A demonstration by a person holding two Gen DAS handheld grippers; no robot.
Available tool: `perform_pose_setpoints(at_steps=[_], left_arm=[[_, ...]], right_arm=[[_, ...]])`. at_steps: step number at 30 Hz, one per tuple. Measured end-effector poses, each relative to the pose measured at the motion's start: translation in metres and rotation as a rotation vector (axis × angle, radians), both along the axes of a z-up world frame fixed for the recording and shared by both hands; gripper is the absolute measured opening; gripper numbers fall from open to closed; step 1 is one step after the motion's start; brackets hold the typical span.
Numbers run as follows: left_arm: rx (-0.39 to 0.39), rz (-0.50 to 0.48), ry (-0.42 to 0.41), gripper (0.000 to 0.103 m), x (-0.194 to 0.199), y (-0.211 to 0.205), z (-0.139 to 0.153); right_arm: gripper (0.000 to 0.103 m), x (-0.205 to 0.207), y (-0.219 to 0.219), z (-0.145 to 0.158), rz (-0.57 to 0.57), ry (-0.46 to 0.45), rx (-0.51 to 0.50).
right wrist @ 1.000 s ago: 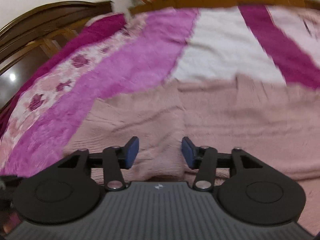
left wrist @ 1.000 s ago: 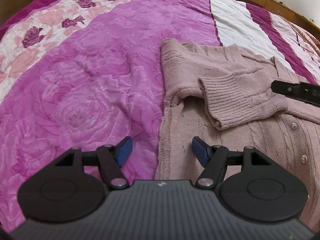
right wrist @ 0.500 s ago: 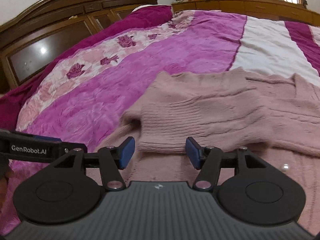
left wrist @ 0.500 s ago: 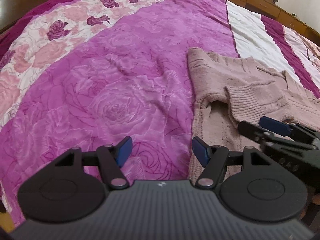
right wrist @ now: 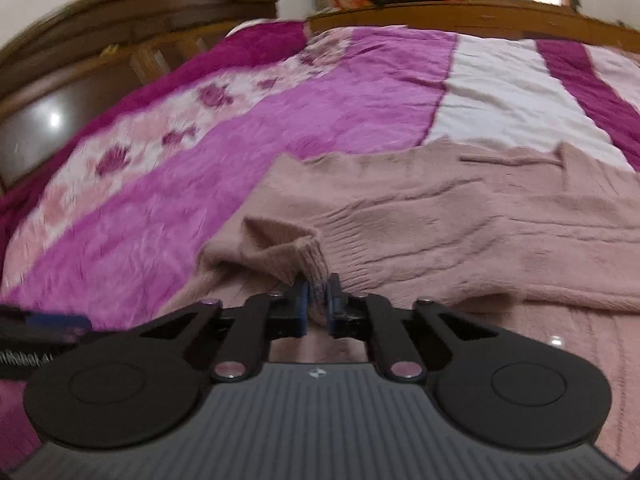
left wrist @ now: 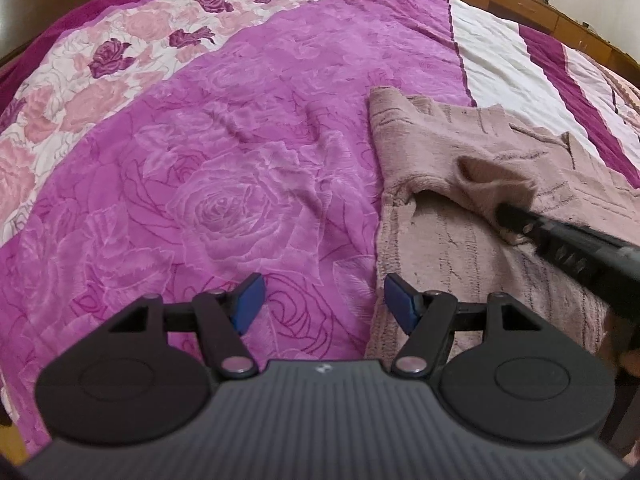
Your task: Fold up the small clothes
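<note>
Magenta rose bedspread (left wrist: 224, 208), wooden headboard (right wrist: 100, 80), pink cardigan (right wrist: 460, 216) laid flat

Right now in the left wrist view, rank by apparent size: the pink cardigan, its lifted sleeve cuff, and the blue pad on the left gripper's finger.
1. pink cardigan
2. sleeve cuff
3. blue pad, though it sits closest to the camera, which enlarges it.

Dusty-pink ribbed cardigan (left wrist: 472, 232); magenta rose-patterned bedspread (left wrist: 224, 184) with white stripe.
</note>
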State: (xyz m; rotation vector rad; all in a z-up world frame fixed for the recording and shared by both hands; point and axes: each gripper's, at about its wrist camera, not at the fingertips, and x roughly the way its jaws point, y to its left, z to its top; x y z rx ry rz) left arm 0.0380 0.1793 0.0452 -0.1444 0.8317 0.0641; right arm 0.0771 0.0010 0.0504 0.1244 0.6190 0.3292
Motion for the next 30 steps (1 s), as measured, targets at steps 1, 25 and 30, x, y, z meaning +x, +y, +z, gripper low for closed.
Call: perform_pose_setpoints(at_steps=[1,25,30], left_arm=[[0.0,-0.003,-0.003,0.067,0.0,-0.002,0.0],[0.037,-0.045,0.01,0.067,0.005,-0.024,-0.007],[0.047,-0.045,0.018,0.067,0.006,-0.025,-0.009]], right_arm=[[0.008,-0.001,-0.006,0.004,-0.018,-0.008,0.019],[0.008,-0.017,-0.207,0.036,-0.528,-0.122,0.141],[0.008,-0.01,-0.23,0.008,-0.561,-0.051,0.137]])
